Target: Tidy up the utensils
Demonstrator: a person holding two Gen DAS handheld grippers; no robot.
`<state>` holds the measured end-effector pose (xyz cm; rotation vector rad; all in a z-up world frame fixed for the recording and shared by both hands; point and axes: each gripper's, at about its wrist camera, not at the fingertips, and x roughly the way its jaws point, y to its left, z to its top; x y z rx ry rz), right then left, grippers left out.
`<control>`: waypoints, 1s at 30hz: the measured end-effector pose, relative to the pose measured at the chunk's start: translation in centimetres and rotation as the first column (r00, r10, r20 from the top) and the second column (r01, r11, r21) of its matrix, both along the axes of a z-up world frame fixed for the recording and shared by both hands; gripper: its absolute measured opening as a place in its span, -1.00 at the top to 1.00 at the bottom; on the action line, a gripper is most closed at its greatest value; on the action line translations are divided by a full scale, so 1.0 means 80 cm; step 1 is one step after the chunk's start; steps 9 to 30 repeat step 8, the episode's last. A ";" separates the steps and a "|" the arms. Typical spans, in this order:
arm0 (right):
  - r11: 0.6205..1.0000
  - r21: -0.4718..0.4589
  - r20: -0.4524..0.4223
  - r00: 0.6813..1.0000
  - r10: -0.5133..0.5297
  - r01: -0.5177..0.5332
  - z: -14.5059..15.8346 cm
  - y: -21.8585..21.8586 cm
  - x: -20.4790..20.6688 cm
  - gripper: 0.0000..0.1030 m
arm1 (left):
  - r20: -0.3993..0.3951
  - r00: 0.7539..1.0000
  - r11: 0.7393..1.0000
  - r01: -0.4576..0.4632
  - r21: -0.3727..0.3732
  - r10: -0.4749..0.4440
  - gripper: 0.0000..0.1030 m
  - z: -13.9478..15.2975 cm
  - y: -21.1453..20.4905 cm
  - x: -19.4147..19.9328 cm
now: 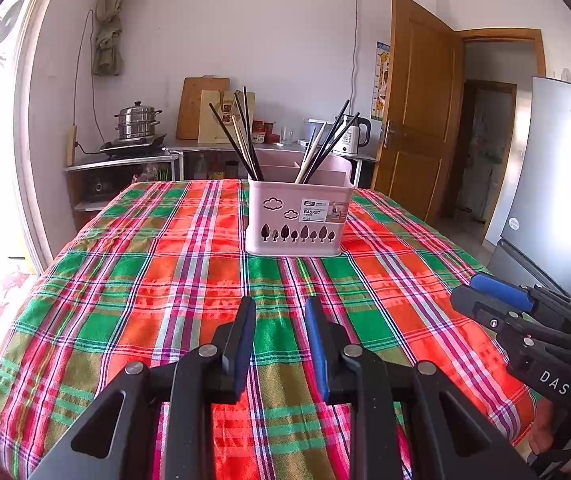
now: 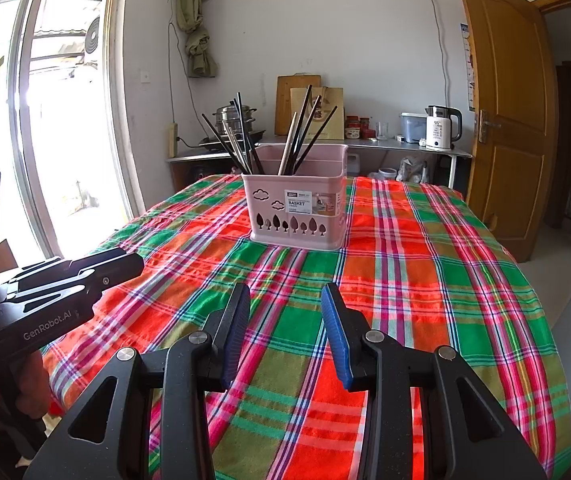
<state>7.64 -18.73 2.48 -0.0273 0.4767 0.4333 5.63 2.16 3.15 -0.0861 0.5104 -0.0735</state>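
A pink plastic utensil basket (image 1: 297,216) (image 2: 297,210) stands on the plaid tablecloth (image 1: 205,280) (image 2: 405,280) near the table's far end. Black and pale chopsticks (image 1: 245,140) (image 2: 245,136) stand in two bunches in its compartments, one at the left and one (image 1: 325,144) (image 2: 301,132) further right. My left gripper (image 1: 279,308) is open and empty, low over the cloth, well short of the basket. My right gripper (image 2: 285,296) is also open and empty, beside it. Each gripper shows in the other's view: the right one (image 1: 465,288), the left one (image 2: 133,264).
A counter against the back wall holds a steamer pot (image 1: 137,122), cutting boards (image 2: 297,100) and a white kettle (image 2: 439,128). A wooden door (image 2: 509,120) stands open at the right, with a fridge (image 1: 557,184) beside it. A bright window (image 2: 45,120) is at the left.
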 end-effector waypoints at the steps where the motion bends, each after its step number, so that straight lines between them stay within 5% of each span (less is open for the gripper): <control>1: 1.000 0.000 -0.001 1.000 0.000 0.000 0.000 0.000 0.000 0.26 | 0.003 1.000 1.000 -0.002 0.003 0.002 0.51 -0.001 0.000 -0.001; 30: 1.000 -0.001 -0.001 1.000 0.000 0.000 0.000 0.000 0.001 0.26 | 0.010 1.000 1.000 -0.002 0.003 0.002 0.51 0.001 -0.001 -0.002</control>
